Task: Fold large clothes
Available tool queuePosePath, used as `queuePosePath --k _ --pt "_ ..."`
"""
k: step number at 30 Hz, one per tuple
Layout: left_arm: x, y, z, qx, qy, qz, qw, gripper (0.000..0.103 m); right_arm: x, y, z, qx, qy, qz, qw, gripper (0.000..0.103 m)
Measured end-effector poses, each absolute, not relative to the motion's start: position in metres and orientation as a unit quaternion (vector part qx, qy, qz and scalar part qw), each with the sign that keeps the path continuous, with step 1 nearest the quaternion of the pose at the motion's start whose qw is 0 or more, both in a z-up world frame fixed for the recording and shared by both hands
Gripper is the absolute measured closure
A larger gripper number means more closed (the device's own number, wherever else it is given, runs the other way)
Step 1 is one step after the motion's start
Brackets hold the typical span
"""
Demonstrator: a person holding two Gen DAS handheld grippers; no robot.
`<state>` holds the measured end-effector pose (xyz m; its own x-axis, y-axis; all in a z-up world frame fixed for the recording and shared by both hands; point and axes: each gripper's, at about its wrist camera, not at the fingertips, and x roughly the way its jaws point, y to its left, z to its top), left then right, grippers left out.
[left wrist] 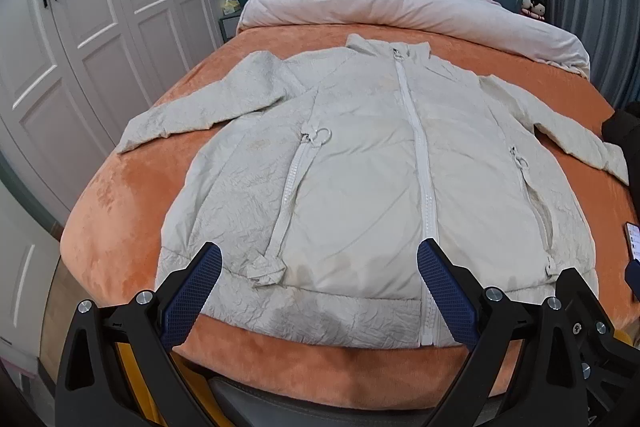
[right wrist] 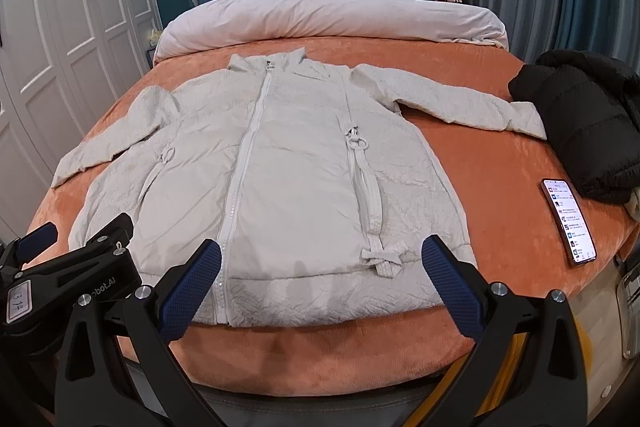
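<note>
- The left hand-held gripper [left wrist: 318, 277] hangs with its jaws spread wide and nothing between them, over the near hem of the jacket [left wrist: 360, 163].
- The right hand-held gripper [right wrist: 320, 277] is likewise wide and empty, over the same hem, with the left one showing just to its left in the right wrist view.
- The jacket lies flat on the bed [left wrist: 132, 211], front up and zipped, collar at the far end and hem nearest both grippers.
- Its main zip [left wrist: 420, 147] runs away from the grippers; it passes just inside the left gripper's right finger [left wrist: 444, 291] and just inside the right gripper's left finger [right wrist: 192, 287].
- Both sleeves are spread out to the sides, beyond and outside the grippers.
- A small bow [right wrist: 382, 257] at the foot of a pocket zip sits between the right gripper's fingers, nearer its right one.
- A phone [right wrist: 568, 221] with its screen lit lies on the bed to the right of the right gripper, apart from the jacket.
- A black coat [right wrist: 588, 123] is heaped farther off on that side, touching the end of the jacket's sleeve.
- A pale duvet [right wrist: 328, 19] is bunched at the far end of the bed, past the collar.
- White wardrobe [left wrist: 88, 27] doors stand to the left.
</note>
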<state>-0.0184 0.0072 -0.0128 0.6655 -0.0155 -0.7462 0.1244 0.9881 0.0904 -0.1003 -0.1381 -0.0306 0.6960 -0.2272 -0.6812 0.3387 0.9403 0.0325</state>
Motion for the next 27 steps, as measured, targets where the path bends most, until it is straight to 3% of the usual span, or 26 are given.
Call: queuePosePath --k 16,27 --pt "0.046 -0.004 -0.043 0.079 0.447 -0.024 0.891 0.007 -0.04 -0.21 -0.053 0.106 0.389 -0.187 0.896 0.005" --pt "0.126 0.006 -0.07 0.085 0.459 -0.008 0.884 0.007 0.023 -0.441 -0.075 0.24 0.351 -0.286 0.859 0.005"
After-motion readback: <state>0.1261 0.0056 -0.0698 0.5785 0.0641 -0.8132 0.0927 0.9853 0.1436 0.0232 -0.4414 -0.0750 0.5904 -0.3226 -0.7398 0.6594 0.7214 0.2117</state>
